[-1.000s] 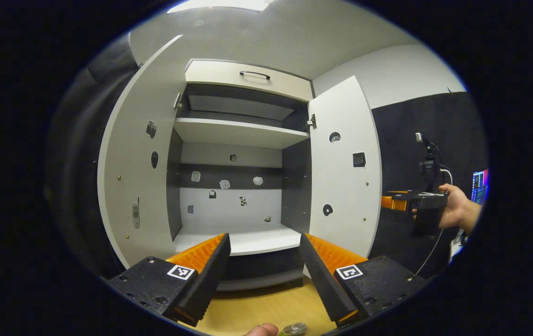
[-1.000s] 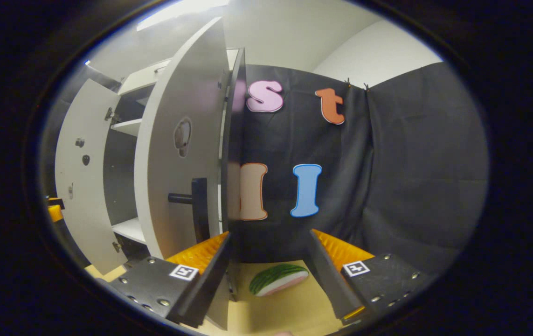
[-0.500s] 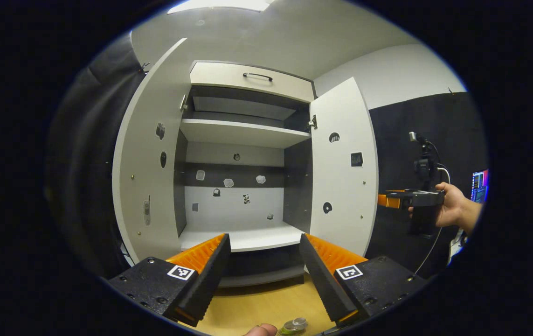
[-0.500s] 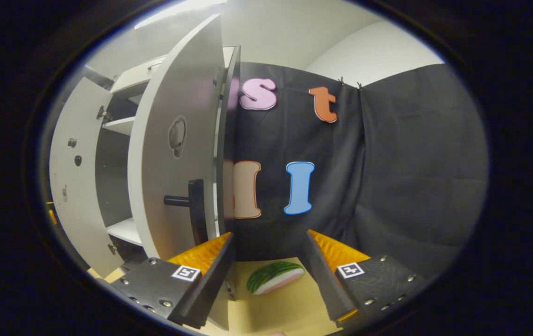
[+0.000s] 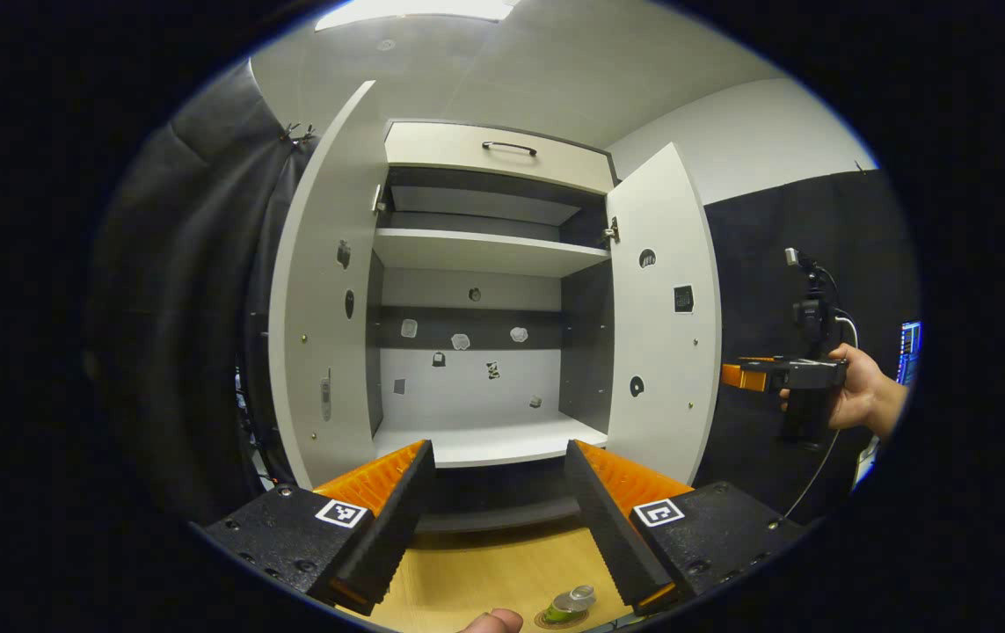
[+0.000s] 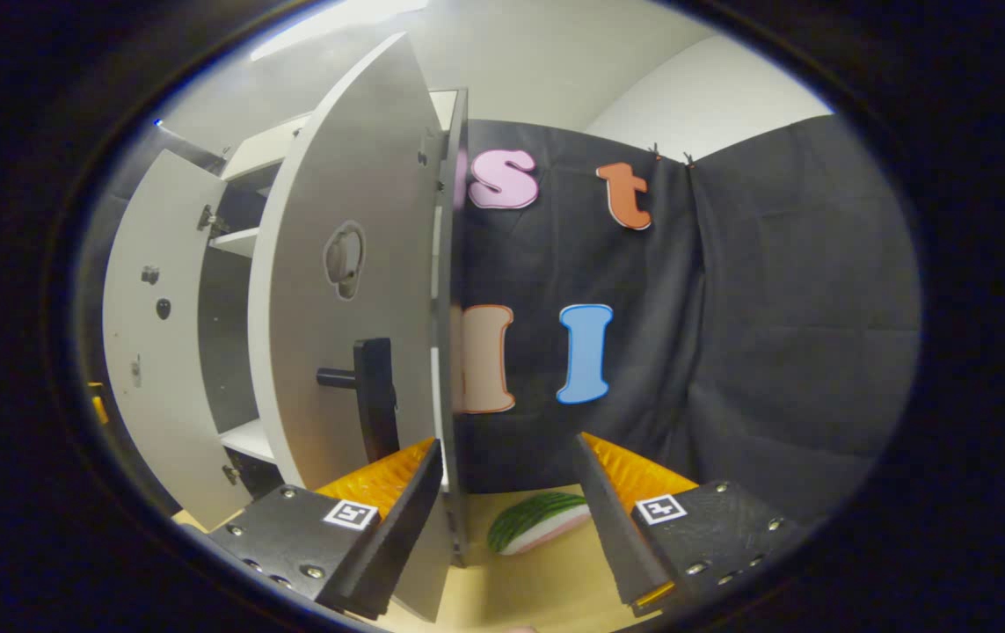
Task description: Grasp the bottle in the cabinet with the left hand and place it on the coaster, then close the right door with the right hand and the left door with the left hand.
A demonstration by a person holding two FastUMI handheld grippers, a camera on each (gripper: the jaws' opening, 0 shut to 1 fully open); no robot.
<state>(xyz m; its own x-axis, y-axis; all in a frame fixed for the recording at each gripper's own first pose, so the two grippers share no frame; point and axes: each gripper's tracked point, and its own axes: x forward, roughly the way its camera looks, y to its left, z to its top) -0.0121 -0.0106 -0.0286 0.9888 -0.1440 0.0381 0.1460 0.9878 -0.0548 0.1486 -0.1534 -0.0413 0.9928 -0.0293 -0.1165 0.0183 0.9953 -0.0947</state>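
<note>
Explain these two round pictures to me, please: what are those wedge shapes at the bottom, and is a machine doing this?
No machine: a person holds a two-finger grasping tool in each hand, and a wide-angle camera rides on each.

The left gripper view looks along the left tool, fingers apart and holding nothing, into an open cabinet with a left door and a right door swung wide. Low on the wooden table stands a small bottle on a round coaster. Off to the side a hand holds the other tool.

The right gripper view looks along the right tool, also open and holding nothing, placed close to the right door's edge, with its dark handle nearby. A toy watermelon slice lies on the table.
</note>
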